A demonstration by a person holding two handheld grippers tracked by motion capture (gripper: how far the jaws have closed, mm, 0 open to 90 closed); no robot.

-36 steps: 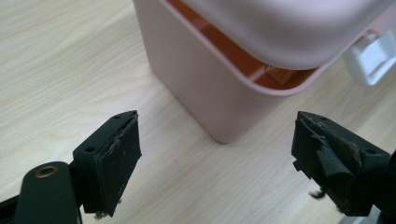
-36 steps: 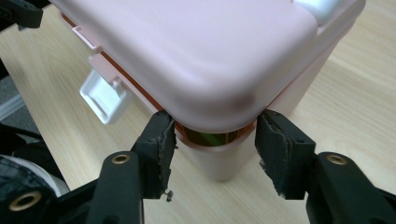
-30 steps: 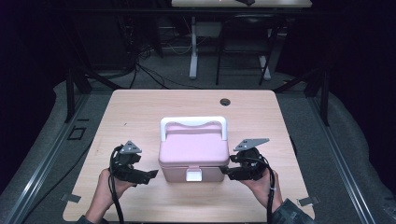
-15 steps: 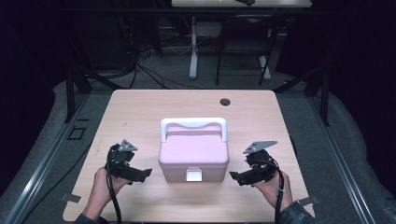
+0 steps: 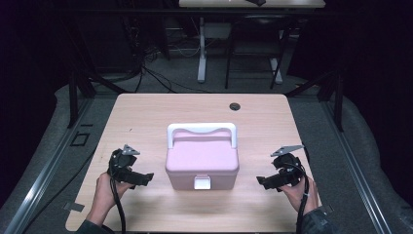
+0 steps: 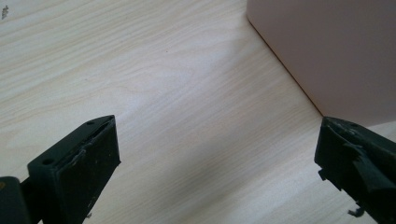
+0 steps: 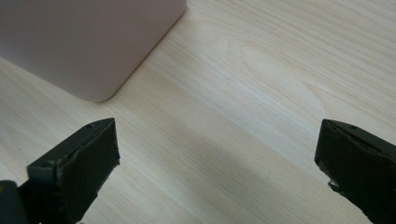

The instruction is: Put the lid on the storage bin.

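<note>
Both grippers have been drawn back from the sides of the pink lidded box (image 5: 202, 163) toward the near edge of the bench (image 5: 146, 112); a second ago they stood close against it. The left gripper (image 5: 144, 178) is held low over the wood, well apart from the box's left wall, its jaws spread wide with nothing between them. The right gripper (image 5: 263, 182) is likewise held apart from the right wall, jaws just opened to full width and empty. In the left gripper view the box's pink wall (image 6: 327, 51) is seen ahead at upper right; in the right gripper view its rounded corner (image 7: 93, 42) is seen at upper left. The box rests mid-bench, lid closed, white handle (image 5: 202, 130) upright, white latch (image 5: 202, 183) facing the person. Farther off, a dark round grommet (image 5: 234, 106) is set near the far edge.
</note>
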